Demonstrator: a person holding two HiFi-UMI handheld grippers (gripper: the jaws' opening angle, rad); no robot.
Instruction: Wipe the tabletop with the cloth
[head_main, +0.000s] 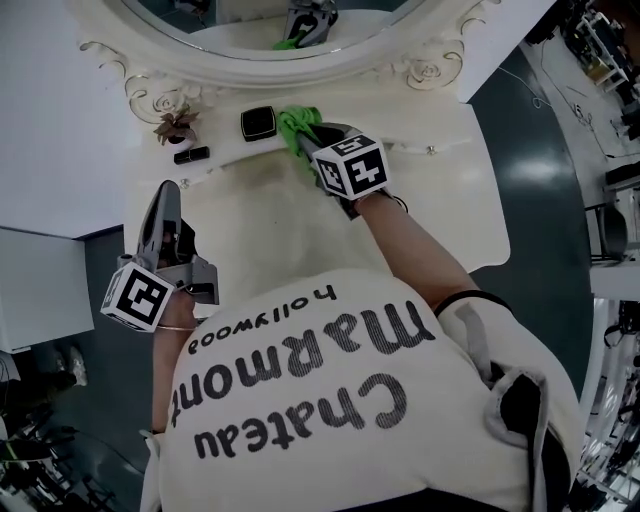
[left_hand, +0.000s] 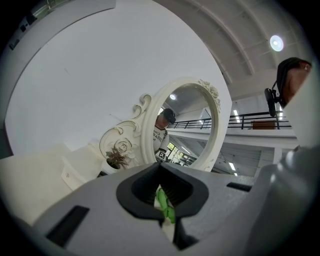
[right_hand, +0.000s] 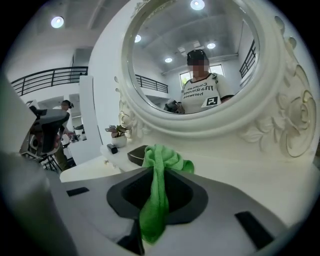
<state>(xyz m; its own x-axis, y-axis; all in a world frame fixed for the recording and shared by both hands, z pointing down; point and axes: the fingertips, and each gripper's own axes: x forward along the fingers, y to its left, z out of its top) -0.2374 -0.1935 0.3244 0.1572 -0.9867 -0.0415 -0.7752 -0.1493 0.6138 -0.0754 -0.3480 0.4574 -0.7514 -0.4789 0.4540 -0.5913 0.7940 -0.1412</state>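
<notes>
Since the cloth (head_main: 298, 122) is soft, light and limp, we hold it bunched in the clamped right gripper (head_main: 306, 142), upper centre on the tabletop (head_main: 440, 200); our left gripper (head_main: 166, 195) hangs closed, empty, lower left.

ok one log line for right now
right tongs shut on green cloth | cloth at back of tabletop beside black case | left tongs shut, empty
</notes>
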